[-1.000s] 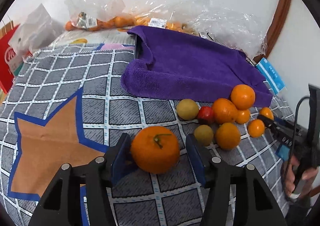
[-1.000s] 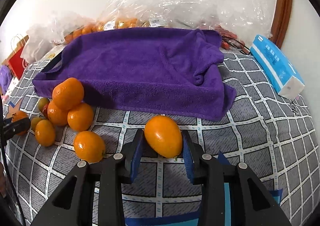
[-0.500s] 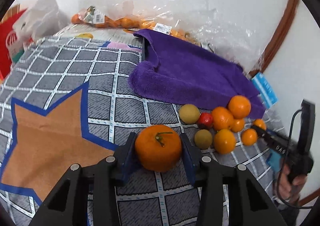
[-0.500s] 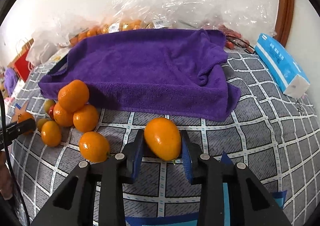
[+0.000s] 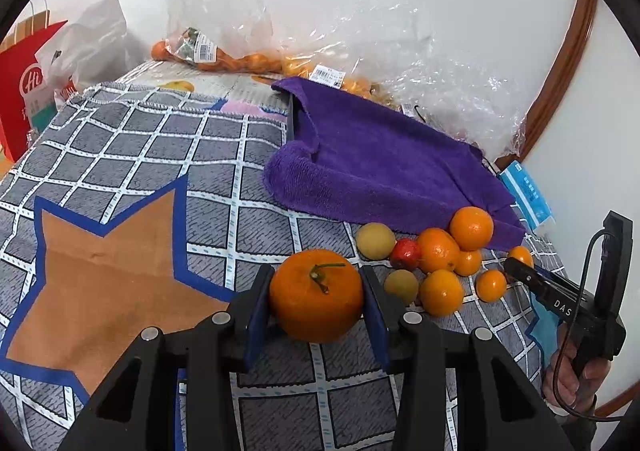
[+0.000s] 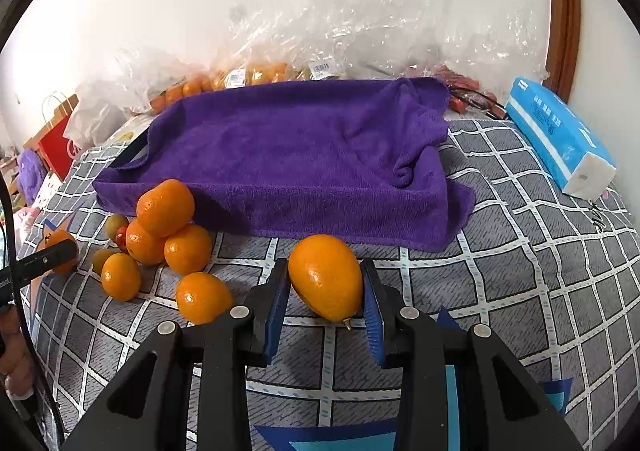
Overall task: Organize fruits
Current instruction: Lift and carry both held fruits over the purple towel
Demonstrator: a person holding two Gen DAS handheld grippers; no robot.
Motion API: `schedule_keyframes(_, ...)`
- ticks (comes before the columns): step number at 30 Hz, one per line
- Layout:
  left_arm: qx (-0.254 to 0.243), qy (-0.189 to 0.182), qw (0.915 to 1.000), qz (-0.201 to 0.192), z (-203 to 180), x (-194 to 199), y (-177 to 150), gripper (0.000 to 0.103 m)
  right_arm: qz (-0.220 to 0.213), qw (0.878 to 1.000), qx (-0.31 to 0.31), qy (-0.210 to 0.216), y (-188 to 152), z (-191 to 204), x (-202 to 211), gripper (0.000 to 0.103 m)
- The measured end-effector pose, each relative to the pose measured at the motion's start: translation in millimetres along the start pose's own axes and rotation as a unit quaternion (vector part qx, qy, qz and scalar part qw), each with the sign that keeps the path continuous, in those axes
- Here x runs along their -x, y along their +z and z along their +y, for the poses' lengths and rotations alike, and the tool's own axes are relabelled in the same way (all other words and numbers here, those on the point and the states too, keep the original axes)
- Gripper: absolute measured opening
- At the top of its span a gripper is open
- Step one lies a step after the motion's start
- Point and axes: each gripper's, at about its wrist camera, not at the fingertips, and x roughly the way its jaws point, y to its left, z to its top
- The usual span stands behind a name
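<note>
Left hand-held gripper (image 5: 316, 303) is clamped on the stemmed orange (image 5: 316, 295), its jaws just closed. Right hand-held gripper (image 6: 324, 291) is clamped on the oval orange (image 6: 326, 277). Slip risk is judged high: round skins are held near the pad tips. The pile (image 6: 160, 235) left of the right gripper could be knocked and rolled.

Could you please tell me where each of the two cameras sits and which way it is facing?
Left wrist: on the left gripper, looking down along its fingers at the stemmed orange they clamp; the hand holding the right gripper shows at right.
Right wrist: on the right gripper, facing the purple towel, clamping an oval orange; the left gripper's tip shows at left.
Shared: towel, fruit pile, checked cloth.
</note>
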Motion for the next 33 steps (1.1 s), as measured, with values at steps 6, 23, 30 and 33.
schedule_keyframes(6, -0.001, -0.001, 1.0000, -0.008, -2.2, 2.8, 0.2, 0.040, 0.003, 1.000, -0.001, -0.002, -0.5, 0.2, -0.8, 0.035)
schedule_keyframes(23, -0.002, 0.001, 0.9994, -0.035, -4.3, 11.4, -0.9, 0.040, -0.018, 1.000, -0.023, 0.004, 1.4, -7.5, 6.8, 0.035)
schedule_keyframes(30, -0.008, 0.004, 0.9988, -0.047, -8.5, 18.5, 0.5, 0.040, -0.012, 1.000, -0.019, 0.002, 2.3, -0.6, 12.1, 0.035)
schedule_keyframes(33, -0.004, 0.001, 0.9989, -0.047, -12.5, 25.7, 3.5, 0.040, -0.017, 1.000, -0.009, -0.002, 7.1, 5.8, 21.0, 0.035)
